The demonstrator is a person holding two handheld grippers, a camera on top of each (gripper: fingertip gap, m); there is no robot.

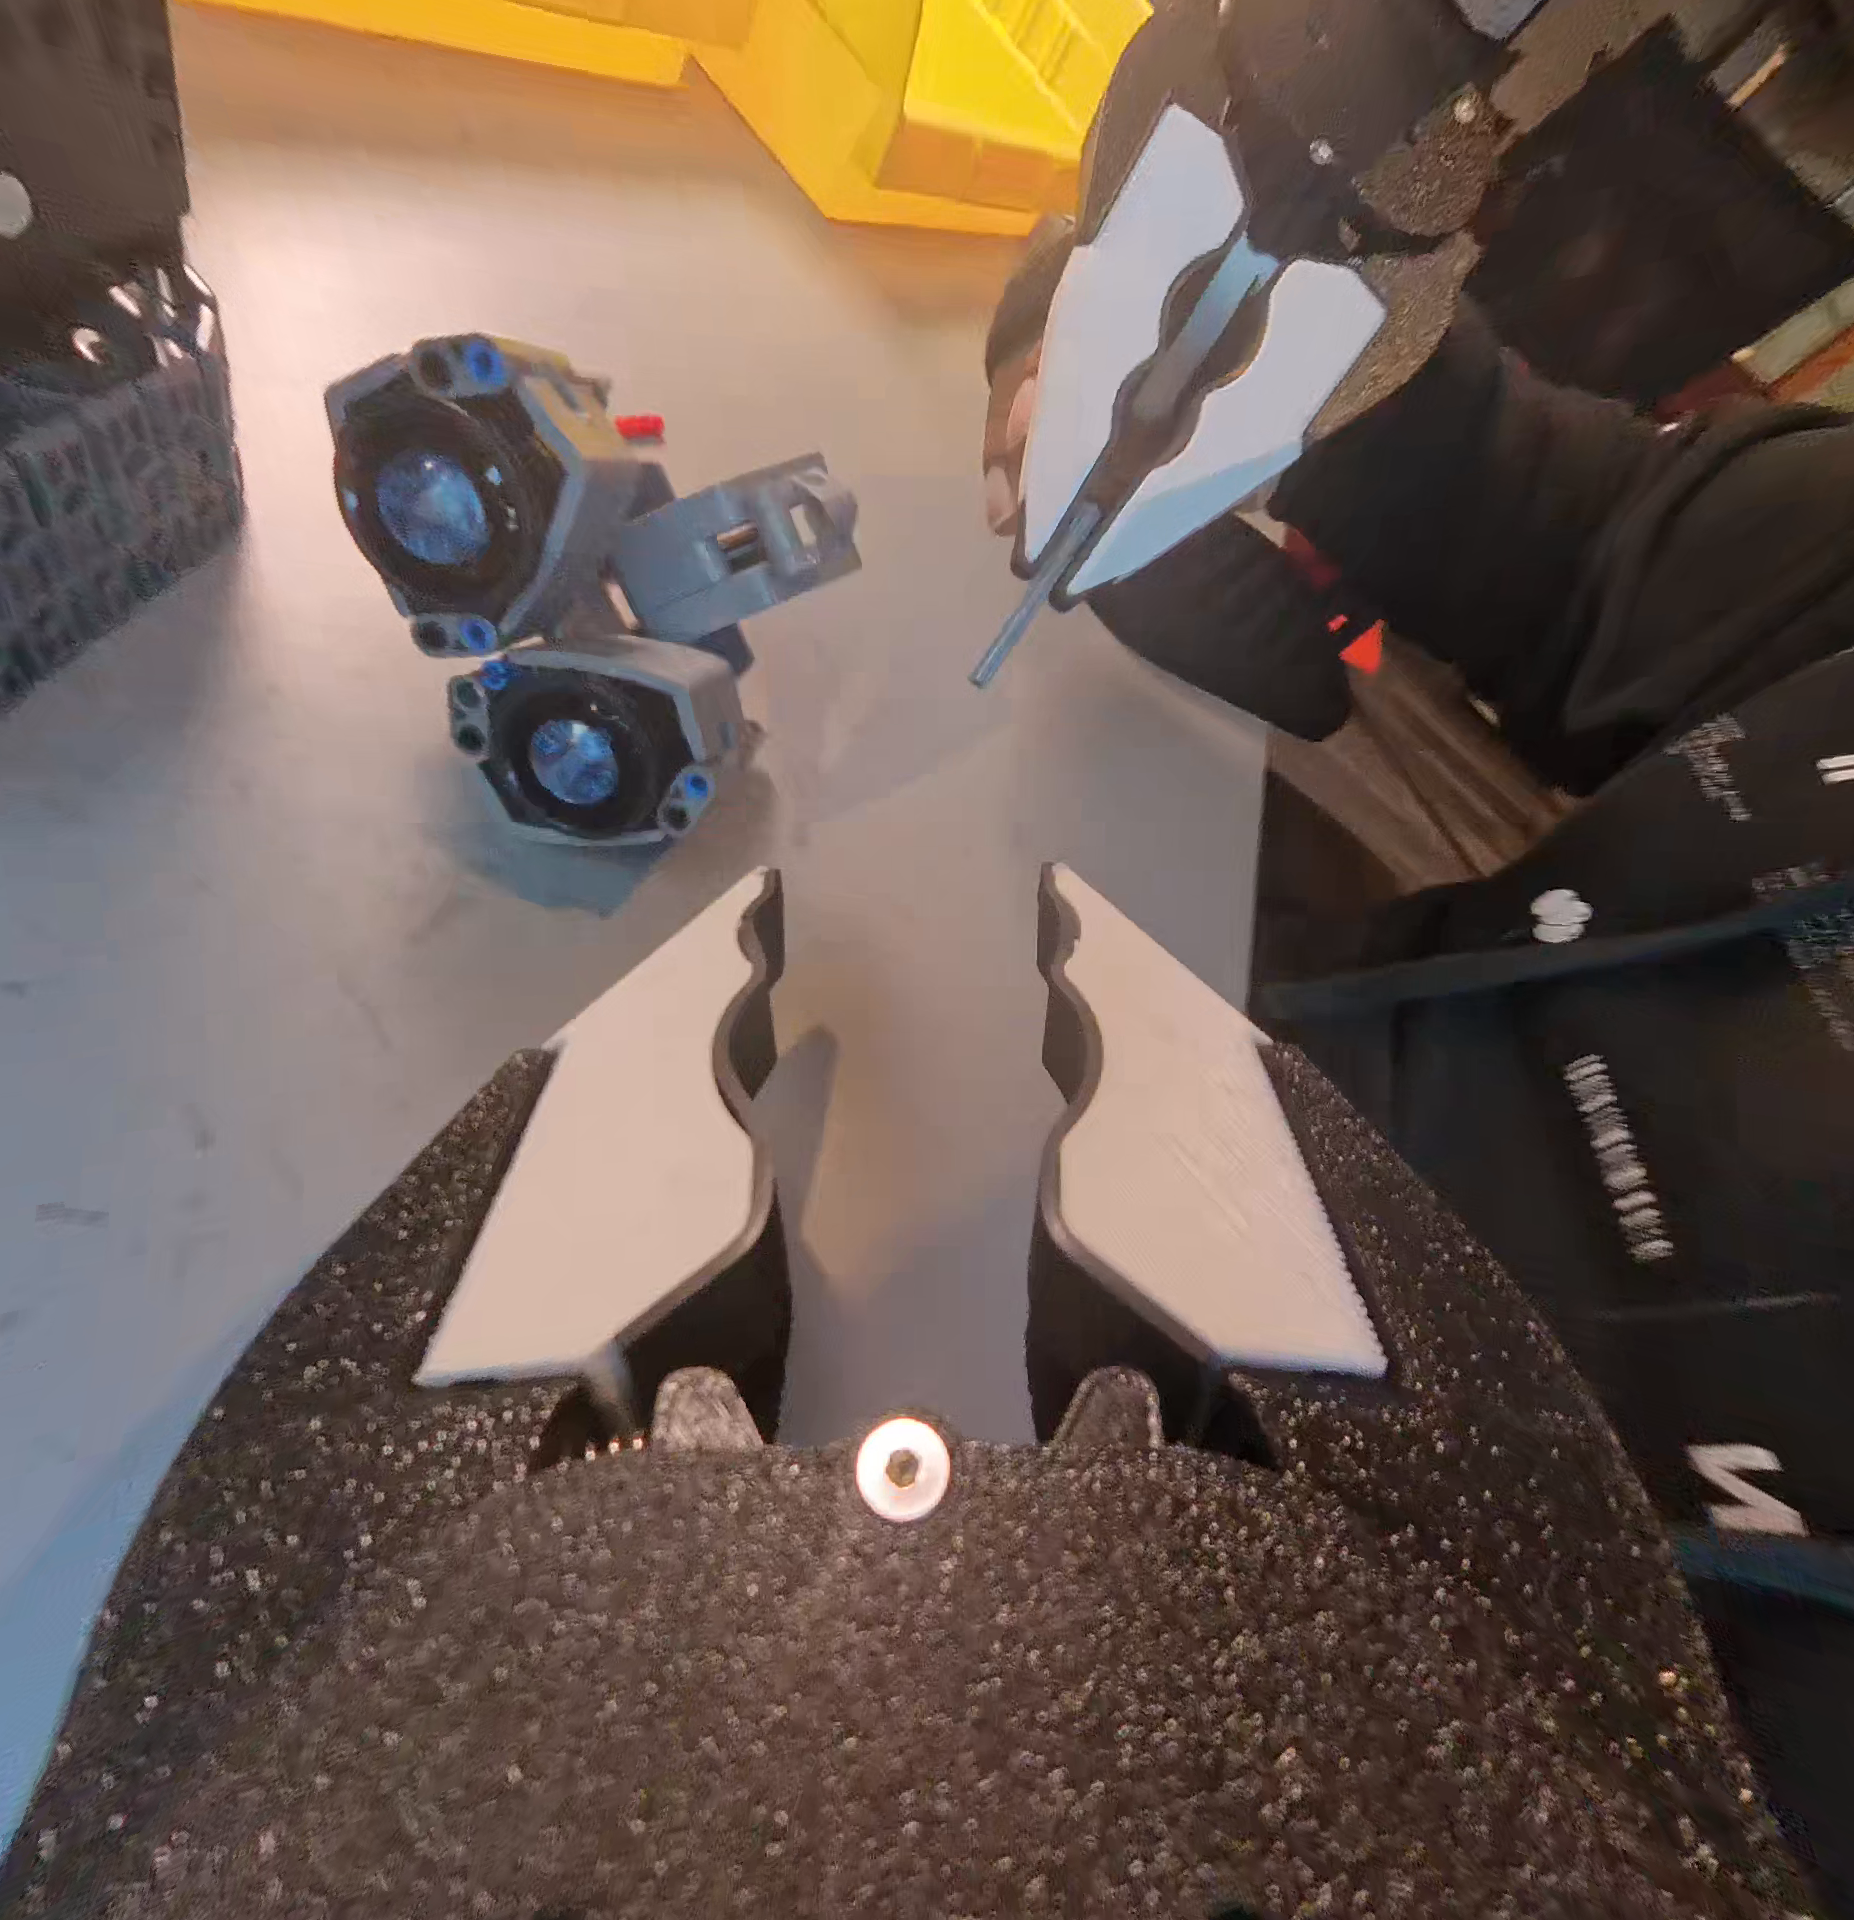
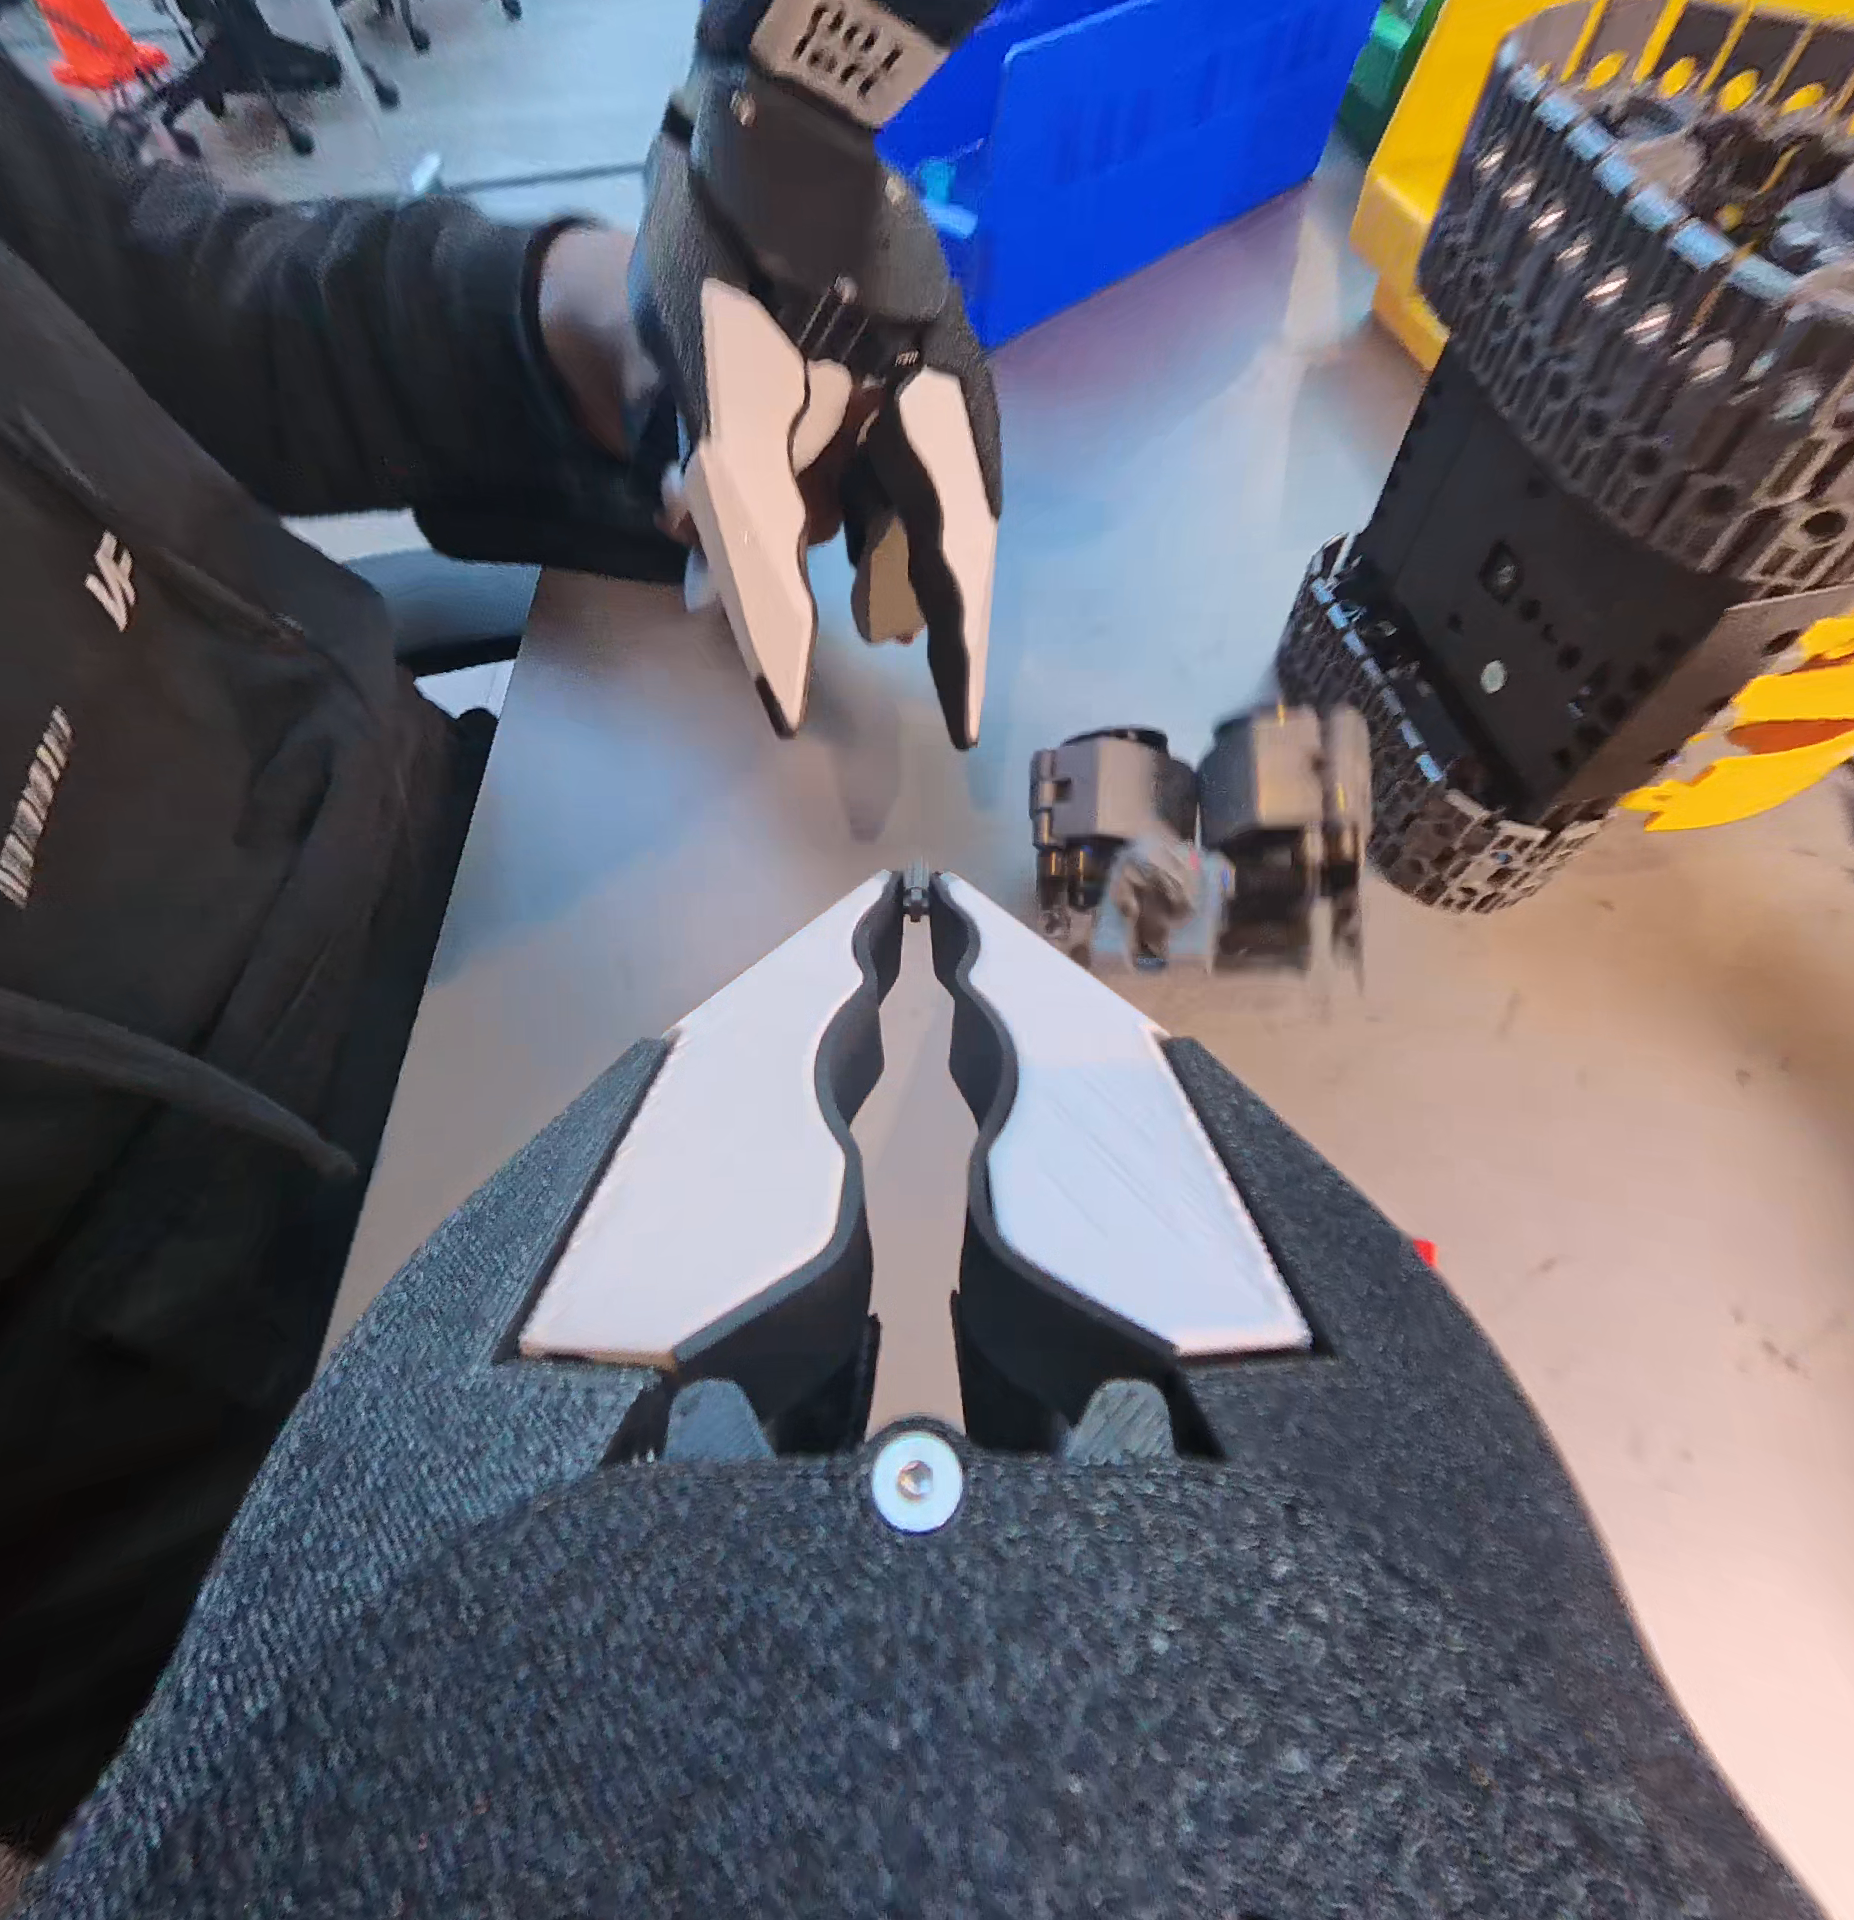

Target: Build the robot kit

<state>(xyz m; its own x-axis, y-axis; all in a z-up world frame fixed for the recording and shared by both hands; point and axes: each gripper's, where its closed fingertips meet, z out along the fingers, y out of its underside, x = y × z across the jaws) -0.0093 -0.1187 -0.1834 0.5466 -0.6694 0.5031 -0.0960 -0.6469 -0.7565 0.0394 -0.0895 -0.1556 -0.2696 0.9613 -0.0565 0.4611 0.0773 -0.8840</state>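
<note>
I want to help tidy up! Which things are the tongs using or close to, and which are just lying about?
In use or close by:
right tongs, shut on a thin metal rod
left tongs, open and empty, nearest the grey lens blocks

Lying about:
black tracked machine
yellow bins
blue bin

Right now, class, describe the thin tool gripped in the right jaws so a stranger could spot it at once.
Start at the grey table, right of the grey lens modules. The right gripper hangs there, shut on a slim metal rod, the only bare stick-like thing.
</note>
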